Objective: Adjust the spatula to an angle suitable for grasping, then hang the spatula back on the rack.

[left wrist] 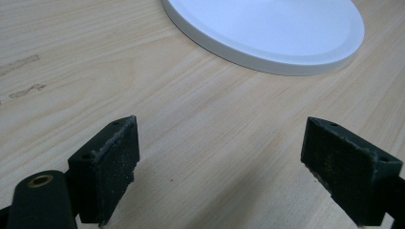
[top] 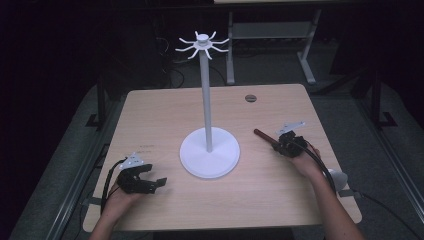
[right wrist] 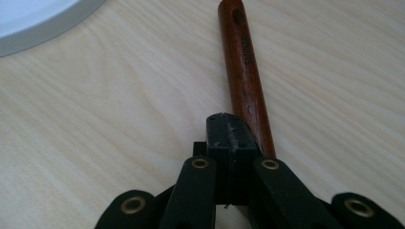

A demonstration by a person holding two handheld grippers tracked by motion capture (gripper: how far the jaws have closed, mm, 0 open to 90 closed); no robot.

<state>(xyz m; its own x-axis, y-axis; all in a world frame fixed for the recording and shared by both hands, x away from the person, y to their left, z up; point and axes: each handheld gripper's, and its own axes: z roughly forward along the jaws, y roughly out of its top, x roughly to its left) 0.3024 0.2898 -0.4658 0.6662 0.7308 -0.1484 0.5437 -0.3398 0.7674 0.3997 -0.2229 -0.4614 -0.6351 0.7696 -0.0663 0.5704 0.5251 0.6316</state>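
Item: light wooden table (top: 160, 112), rectangular, with a dark round grommet (top: 250, 98) near its far edge.

Item: white stand (top: 209, 100), at the table's centre. Round flat base (top: 200, 159), upright slim pole, and a crown of curved hooks (top: 202, 44) at the top. Nothing hangs on the hooks. The base's rim also shows in the left gripper view (left wrist: 286, 67) and at the upper left corner of the right gripper view (right wrist: 43, 26).

Item: reddish-brown wooden handle (top: 263, 136), slim and rounded, lying flat on the table right of the stand's base and apart from it. In the right gripper view (right wrist: 243, 71) it carries stamped lettering along its length and a small hole near the far end. What the handle belongs to is hidden behind the gripper.

Item: right gripper (top: 289, 144), held in the person's right hand (top: 307, 162), low over the table at the near end of the handle. In the right gripper view (right wrist: 231, 138) its jaws are drawn together with no gap between the pads. The handle runs out from just beside the right-hand pad; whether the pads pinch it or only lie against it cannot be told.

Item: left gripper (top: 142, 180), held in the left hand (top: 117, 200) near the table's front left, well apart from the handle and short of the stand's base. In the left gripper view (left wrist: 219, 167) its jaws stand wide apart over bare wood, with nothing between them.
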